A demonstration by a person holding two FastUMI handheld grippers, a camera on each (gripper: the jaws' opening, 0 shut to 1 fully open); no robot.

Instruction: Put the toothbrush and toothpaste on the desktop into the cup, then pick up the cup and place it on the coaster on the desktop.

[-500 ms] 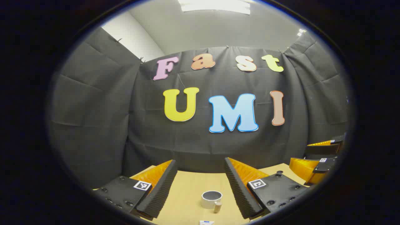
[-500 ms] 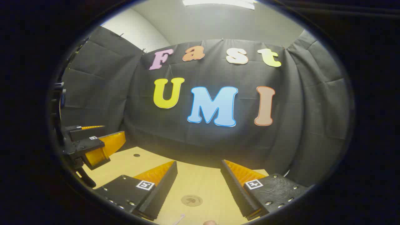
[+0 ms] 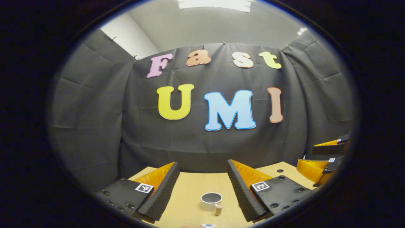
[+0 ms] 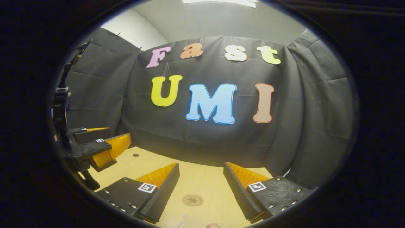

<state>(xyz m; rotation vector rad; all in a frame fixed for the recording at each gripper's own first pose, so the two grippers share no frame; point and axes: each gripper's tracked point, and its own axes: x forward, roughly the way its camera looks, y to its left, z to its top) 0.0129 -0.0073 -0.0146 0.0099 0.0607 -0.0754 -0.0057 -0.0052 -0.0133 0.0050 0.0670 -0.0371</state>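
Observation:
A white cup with a small wooden handle stands upright on the tan desktop, between and beyond the fingers of my left gripper, which is open and holds nothing. A white and blue toothpaste tube end peeks in at the bottom edge. In the right gripper view a round brown coaster lies flat on the desktop ahead of my open, empty right gripper. The toothbrush tip shows at the bottom edge. The left gripper hangs at the far left over the desktop, and the right gripper shows at the right of the left view.
Black cloth walls close the booth behind and on both sides of the desktop. A small dark hole marks the desktop near its far left, and another hole near the far right.
Both views have tilted down a little: the wall and desktop things sit slightly higher in the picture. The cup has shifted a bit to the left. Both grippers stay open.

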